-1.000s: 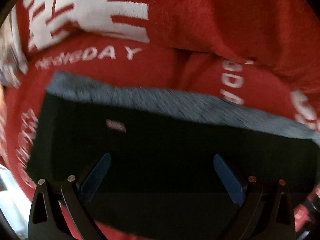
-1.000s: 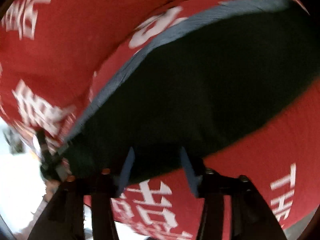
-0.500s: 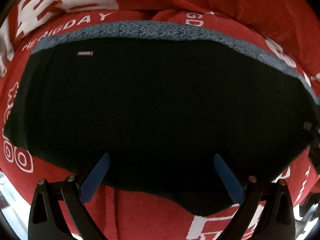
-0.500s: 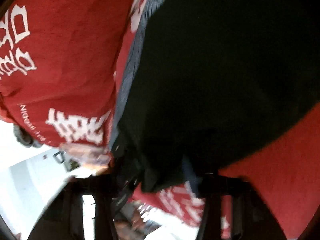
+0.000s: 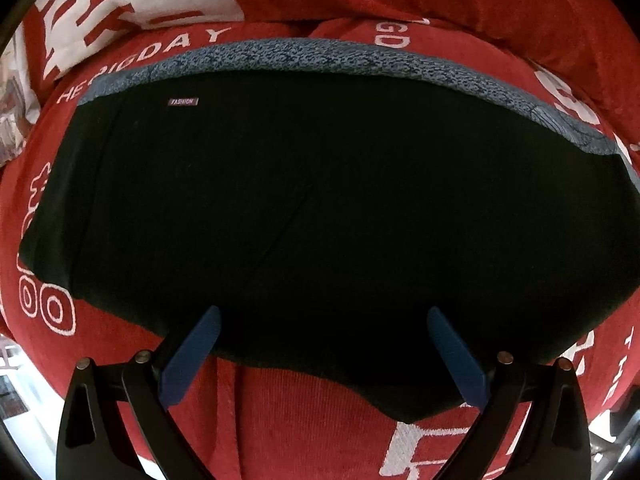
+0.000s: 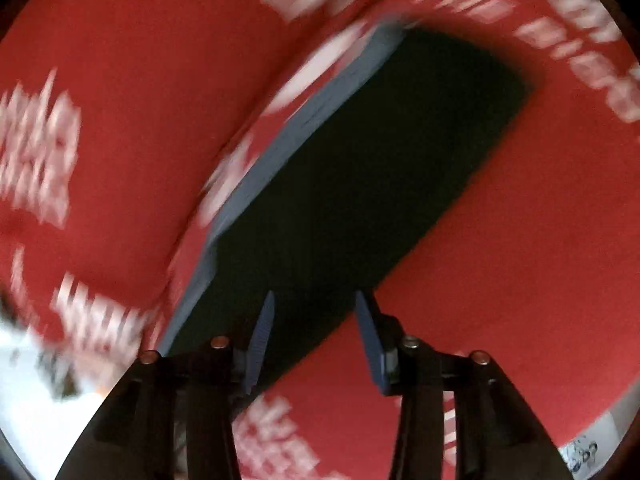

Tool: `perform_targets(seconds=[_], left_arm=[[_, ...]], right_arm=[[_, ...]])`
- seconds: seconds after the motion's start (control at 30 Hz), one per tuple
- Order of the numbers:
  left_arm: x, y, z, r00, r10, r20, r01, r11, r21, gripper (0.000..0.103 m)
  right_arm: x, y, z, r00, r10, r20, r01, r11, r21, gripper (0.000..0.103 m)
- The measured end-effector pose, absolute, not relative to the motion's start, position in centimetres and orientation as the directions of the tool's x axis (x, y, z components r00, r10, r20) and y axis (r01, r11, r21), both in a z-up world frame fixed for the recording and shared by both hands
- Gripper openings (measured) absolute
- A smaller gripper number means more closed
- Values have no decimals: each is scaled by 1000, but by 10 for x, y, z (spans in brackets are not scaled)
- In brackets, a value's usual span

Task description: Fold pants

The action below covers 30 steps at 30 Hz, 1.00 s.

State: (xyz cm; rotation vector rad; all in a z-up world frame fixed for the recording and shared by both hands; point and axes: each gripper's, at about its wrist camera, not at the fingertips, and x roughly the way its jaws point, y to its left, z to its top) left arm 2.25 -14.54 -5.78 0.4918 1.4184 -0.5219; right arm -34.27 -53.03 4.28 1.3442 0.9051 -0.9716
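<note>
On the red blanket (image 5: 304,412) w/ white letters lie the black pants (image 5: 320,208), folded flat, grey band (image 5: 360,56) along the far edge. Long side runs left to right. Left gripper (image 5: 320,354) wide open, right gripper (image 6: 314,340) part open; both hold nothing, at the near edge.

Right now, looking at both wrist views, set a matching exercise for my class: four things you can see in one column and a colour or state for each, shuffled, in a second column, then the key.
Things
1. pants
2. waistband
3. bed cover
4. left gripper

Colour or state
A. red with white lettering
B. black, lying flat
C. open, holding nothing
D. speckled blue-grey strip along the far edge

Pairs: 1-B, 2-D, 3-A, 4-C
</note>
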Motion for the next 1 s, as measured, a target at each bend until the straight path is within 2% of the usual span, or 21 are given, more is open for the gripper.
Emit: perform_targets(seconds=[0.1, 0.23, 0.27, 0.3, 0.47, 0.57, 0.63, 0.77, 0.87, 1.0], left_arm=[[30, -144, -66, 86, -33, -996, 600, 800, 25, 103], [27, -141, -66, 84, -19, -996, 580, 814, 33, 103], [27, -143, -66, 83, -15, -996, 578, 815, 36, 103], [27, -144, -66, 85, -8, -996, 579, 814, 42, 103], [25, -166, -61, 105, 33, -994, 608, 789, 91, 103], [25, -176, -60, 114, 53, -992, 612, 783, 112, 103], [22, -180, -54, 134, 52, -990, 620, 775, 124, 103], [15, -179, -50, 150, 56, -987, 614, 778, 137, 103], [12, -174, -52, 154, 55, -987, 612, 778, 139, 103], [7, -167, -53, 164, 65, -984, 586, 796, 150, 103]], right_arm=[[-376, -556, 35, 280, -72, -957, 955, -82, 285, 46], [-379, -560, 20, 311, -57, -949, 945, -89, 315, 44], [-377, -562, 20, 325, -63, -944, 942, -71, 329, 28], [-375, -566, 20, 331, -50, -942, 942, -50, 333, 7], [-352, -570, 42, 306, -72, -949, 949, 106, 297, 5], [-351, -562, 47, 309, -88, -947, 949, 98, 301, 5], [-353, -563, 46, 243, -131, -961, 967, 105, 231, 5], [-381, -573, 22, 251, -105, -962, 965, -54, 258, 5], [-381, -571, 32, 278, -133, -951, 957, -47, 286, 9], [-395, -572, 26, 335, -88, -938, 937, -72, 342, 15]])
